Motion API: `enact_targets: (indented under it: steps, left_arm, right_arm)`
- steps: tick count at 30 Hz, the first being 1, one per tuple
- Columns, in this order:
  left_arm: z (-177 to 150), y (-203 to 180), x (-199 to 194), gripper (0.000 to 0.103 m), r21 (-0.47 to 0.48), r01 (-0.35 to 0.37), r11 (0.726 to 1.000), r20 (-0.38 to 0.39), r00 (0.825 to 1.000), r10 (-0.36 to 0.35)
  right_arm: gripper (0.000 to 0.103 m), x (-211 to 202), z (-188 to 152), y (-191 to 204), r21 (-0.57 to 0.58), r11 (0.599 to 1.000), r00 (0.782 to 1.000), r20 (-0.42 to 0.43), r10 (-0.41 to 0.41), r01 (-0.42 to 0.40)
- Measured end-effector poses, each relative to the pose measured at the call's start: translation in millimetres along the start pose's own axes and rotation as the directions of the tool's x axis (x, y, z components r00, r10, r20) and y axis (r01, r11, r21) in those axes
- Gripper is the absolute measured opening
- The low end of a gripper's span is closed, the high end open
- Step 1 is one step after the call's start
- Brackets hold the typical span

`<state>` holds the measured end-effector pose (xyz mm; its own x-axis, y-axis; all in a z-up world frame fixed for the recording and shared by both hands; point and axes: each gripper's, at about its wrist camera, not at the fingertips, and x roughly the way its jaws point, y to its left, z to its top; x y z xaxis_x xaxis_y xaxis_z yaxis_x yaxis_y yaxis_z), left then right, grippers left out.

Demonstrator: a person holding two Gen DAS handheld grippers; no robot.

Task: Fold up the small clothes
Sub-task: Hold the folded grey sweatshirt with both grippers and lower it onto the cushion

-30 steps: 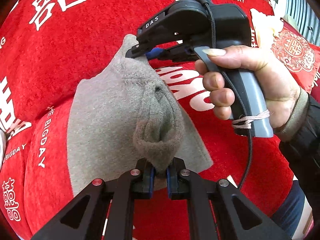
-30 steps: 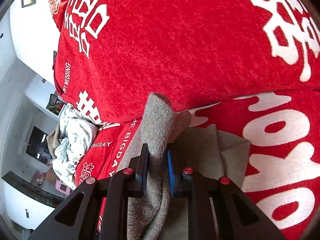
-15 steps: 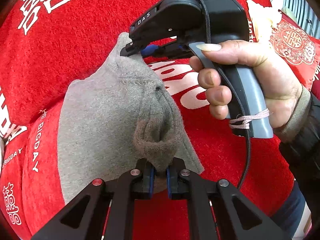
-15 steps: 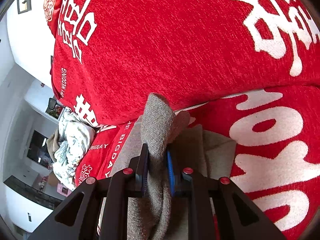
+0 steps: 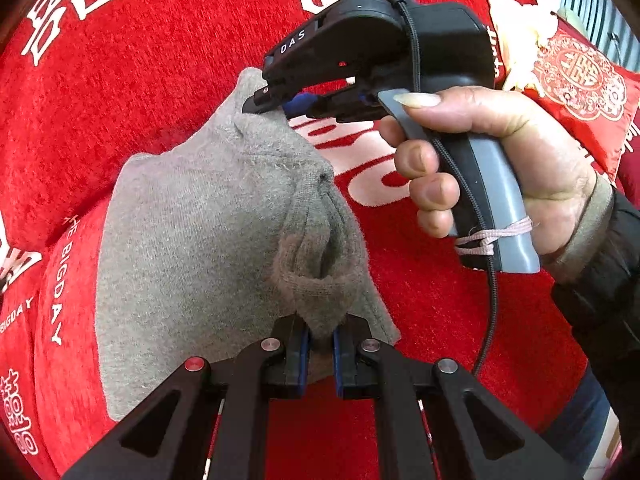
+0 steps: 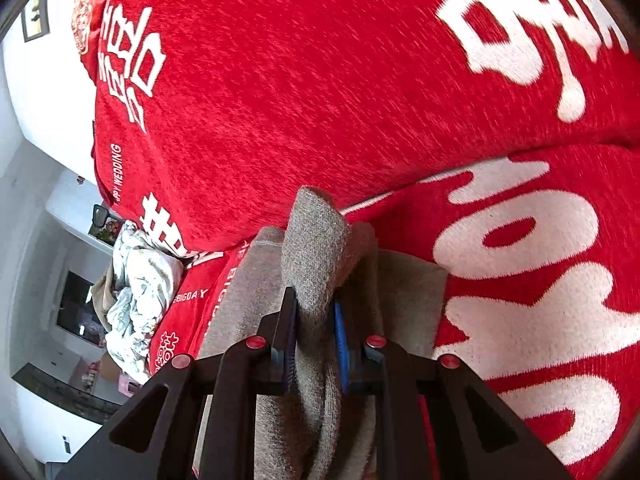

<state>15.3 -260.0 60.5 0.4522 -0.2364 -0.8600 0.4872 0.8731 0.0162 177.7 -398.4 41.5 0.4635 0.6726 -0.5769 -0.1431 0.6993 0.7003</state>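
Two grippers pinch one grey knit garment (image 5: pixel 192 240) between us, spread over a red cover (image 5: pixel 160 80) w/ white lettering. We see a soft, fuzzy fabric, mid-grey, slightly pilled, w/ a ribbed hem bunched into a thick fold near the left gripper (image 5: pixel 319 344). That gripper's jaws are squeezed tight on the bunched hem, blue pads pressing the knit from both sides. Most of the cloth lies flat on the red cover, one corner drawn up toward the right gripper (image 5: pixel 276 106), which grips that far corner at its tip, jaws nearly closed on it. A hand (image 5: pixel 500 168) wraps the right tool's grey handle, dark sleeve behind it.

From the right wrist view, the right gripper (image 6: pixel 316 320) clamps a doubled grey strip standing up btw. its pads, rest of the garment (image 6: pixel 408 292) lying folded below. A crumpled pale cloth pile (image 6: pixel 136 280) sits off to the left, on the cover's edge.
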Motion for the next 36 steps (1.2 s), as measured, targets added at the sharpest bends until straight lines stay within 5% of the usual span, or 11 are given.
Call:
enact_targets:
  steps: [32,36]
  left_arm:
    - [-12,6,25,0.010,-0.017,0.005,1.000,-0.029,1.000,-0.005]
    - [-12,4,24,0.011,-0.005,-0.003,1.000,-0.034,0.999,0.003]
  right_arm:
    - [0.019,23,-14,-28,0.065,0.993,0.995,-0.040,-0.093,0.095]
    - [0.039,21,-14,-35,0.120,0.988,0.995,-0.039,-0.096,0.100]
